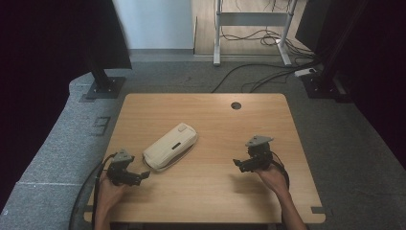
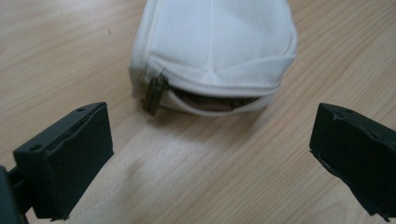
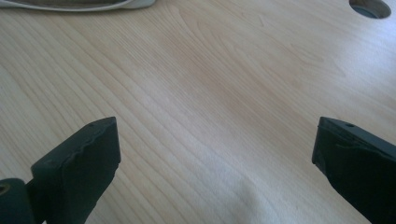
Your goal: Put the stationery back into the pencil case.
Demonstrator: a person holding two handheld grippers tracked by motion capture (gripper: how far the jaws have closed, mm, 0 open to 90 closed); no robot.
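both grippers stand wide open, holding nothing; the left gripper [image 1: 143, 175] faces the pouch [image 1: 170, 145] near its zipper pull [image 2: 154, 94], the right gripper [image 1: 238, 164] well off it. looks like the approach; next, pinching that pull.

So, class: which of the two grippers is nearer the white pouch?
The left gripper: its open jaws sit just short of the white pouch; the right gripper stands farther off.

In the left gripper view the far part of the white pouch [image 2: 215, 51] is cut off by the top edge, and the inside behind its half-open zipper [image 2: 155, 93] is too dark to tell. In the right gripper view only a thin strip of the pouch [image 3: 74, 3] shows at the top edge. The hole in the tabletop [image 3: 371, 7] is cut off too.
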